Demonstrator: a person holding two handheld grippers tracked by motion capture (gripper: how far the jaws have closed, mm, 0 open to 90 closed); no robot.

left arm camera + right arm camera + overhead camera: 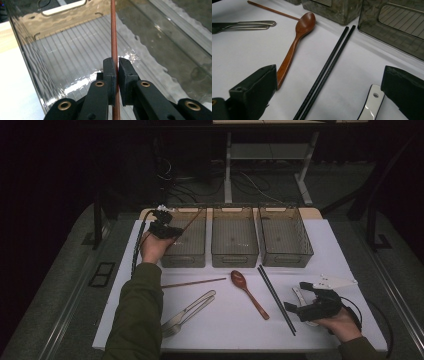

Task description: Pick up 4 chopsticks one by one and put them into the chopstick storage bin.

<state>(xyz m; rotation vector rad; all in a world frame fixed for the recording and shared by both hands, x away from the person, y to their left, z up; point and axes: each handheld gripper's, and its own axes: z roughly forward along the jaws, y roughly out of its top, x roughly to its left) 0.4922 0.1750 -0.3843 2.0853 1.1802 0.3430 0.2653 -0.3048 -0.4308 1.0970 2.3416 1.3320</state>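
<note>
Left tongs (pixel 117 72) pinch slender brown chopstick (pixel 114 32) – over ribbed bin (pixel 62 50)

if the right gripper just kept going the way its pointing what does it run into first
Probably the pair of black chopsticks lying on the white table between the open right gripper jaws; beyond them stands a smoky clear plastic bin. Depth is unclear.

dim, dark-edged high view; glare ripples on the clear bin (pixel 75 50).
</note>
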